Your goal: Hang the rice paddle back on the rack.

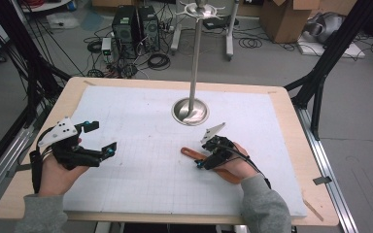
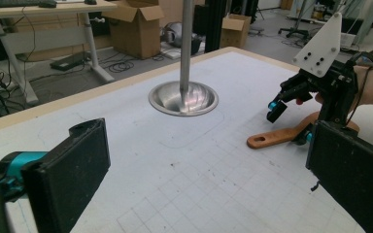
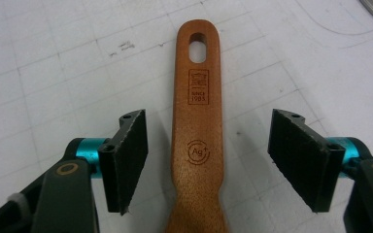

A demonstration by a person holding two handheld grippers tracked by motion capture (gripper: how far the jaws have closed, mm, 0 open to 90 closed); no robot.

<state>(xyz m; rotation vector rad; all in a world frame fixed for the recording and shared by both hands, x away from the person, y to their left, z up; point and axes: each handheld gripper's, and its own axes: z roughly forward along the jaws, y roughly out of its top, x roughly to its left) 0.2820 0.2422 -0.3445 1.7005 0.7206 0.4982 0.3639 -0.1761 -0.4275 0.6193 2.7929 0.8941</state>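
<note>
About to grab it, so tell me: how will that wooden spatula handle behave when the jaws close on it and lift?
The wooden handle looks solid, so probably stiff. It lies flat on the mat, so rolling seems unlikely. The right gripper straddles one end, so the far end may droop.

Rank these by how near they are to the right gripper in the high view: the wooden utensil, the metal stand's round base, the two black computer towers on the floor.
1. The brown wooden utensil with a hole in its handle: directly under the right gripper, between its open jaws.
2. The shiny round metal stand base: farther up the table, mid-board.
3. The two black computer towers: on the floor beyond the table's far edge.
</note>
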